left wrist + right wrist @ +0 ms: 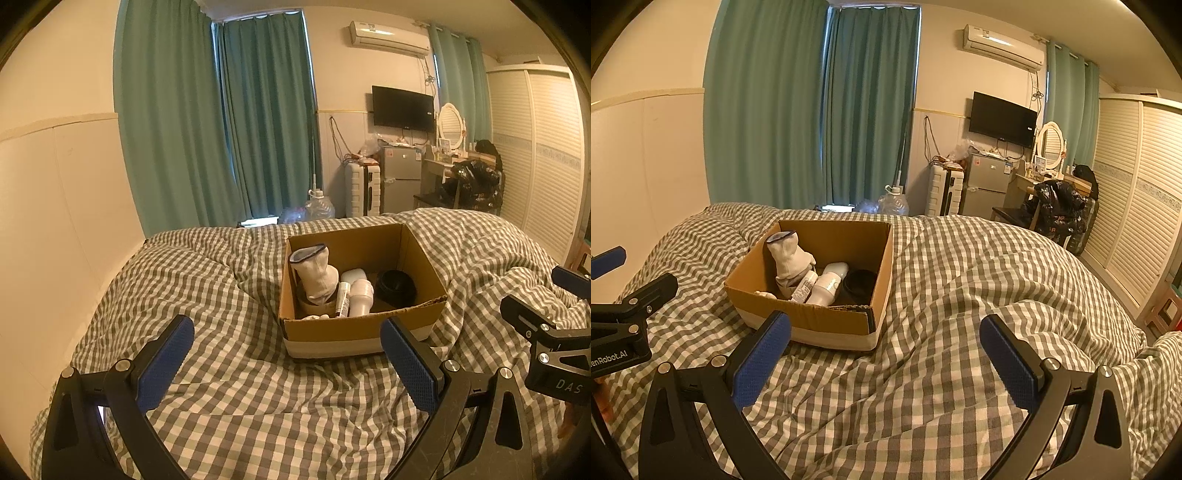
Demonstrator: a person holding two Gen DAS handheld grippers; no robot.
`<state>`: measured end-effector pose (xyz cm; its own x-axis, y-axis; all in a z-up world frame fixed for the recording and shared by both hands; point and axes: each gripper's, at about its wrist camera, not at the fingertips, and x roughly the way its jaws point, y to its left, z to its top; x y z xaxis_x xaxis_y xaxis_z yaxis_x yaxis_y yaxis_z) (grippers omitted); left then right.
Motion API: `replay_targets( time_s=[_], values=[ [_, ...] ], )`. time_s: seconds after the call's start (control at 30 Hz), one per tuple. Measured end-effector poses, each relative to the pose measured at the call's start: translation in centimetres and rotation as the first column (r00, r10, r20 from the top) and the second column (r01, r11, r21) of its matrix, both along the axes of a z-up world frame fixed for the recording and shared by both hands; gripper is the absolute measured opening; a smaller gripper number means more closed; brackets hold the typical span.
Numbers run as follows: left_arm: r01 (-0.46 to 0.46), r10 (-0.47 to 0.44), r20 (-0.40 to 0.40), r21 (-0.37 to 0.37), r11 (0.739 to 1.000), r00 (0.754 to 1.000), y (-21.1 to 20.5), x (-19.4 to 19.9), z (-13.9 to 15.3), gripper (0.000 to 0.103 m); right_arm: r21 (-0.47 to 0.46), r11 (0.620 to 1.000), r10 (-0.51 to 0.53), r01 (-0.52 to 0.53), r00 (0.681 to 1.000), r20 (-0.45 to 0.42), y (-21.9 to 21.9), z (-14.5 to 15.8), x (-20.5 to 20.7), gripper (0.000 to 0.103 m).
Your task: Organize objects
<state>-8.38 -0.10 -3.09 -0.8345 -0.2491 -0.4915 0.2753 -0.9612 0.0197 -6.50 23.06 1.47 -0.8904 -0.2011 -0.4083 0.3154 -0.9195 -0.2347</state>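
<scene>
Both grippers' jaws gape empty; the box [354, 332] wall hides its contents' bases.

My left gripper [288, 354] & right gripper [884, 354]: black frames, silver screws, blue textured pads [166, 363], white "DAS"/"Robot.AI" lettering on bodies.

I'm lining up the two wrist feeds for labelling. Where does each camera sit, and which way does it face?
Left wrist: sits on the left gripper above the checked duvet, facing the cardboard box ahead; its own open blue-padded fingers show, with the other gripper at the right edge.
Right wrist: sits on the right gripper, facing the bed's foot, box to the front-left; its open fingers show, with the left gripper at the left edge.
Shared: box, white sock, black bowl, teal curtains, TV.
</scene>
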Motion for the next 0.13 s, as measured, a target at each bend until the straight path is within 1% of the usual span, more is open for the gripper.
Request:
replay_targets(
  time_s=[0.13],
  values=[
    [0.002,-0.002,0.005,0.005,1.0,1.0,-0.02,-0.04,-0.07,0.103,0.0,1.0,0.0,0.0,1.0,0.0,0.03,-0.02,-0.01,0.103]
  ],
)
